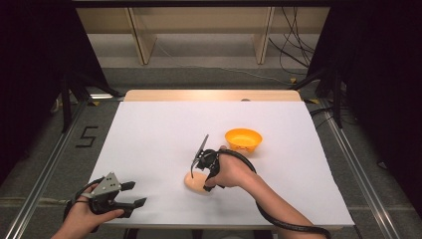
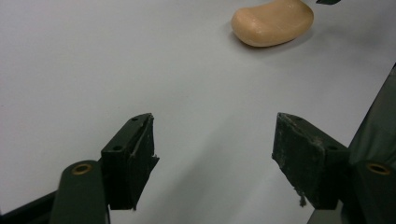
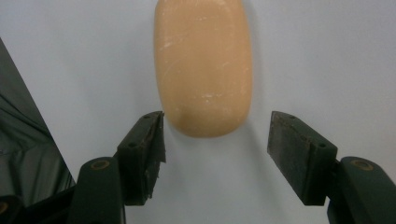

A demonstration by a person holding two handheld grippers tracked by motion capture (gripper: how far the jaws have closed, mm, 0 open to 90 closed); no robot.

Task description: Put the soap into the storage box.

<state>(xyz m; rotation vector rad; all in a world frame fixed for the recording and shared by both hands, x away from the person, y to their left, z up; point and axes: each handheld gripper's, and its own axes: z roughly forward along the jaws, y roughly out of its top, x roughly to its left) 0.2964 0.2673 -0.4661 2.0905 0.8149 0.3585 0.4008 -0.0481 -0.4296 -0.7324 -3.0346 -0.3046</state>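
Near the table's front edge, on the white sheet (image 1: 149,134), the soap bar (image 3: 203,65) lies just ahead of the right gripper (image 3: 215,140), whose jaws stand open and empty; they should be centred astride its narrow width before being closed; the left gripper (image 2: 212,149) is held open, well apart.

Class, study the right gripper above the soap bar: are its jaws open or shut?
Open. The right gripper has a wide gap between its jaws, and the soap bar lies just ahead, untouched by either pad.

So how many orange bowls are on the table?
1. The orange bowl sits on the white table, beyond the right gripper and the peach soap bar. No other bowl is visible.
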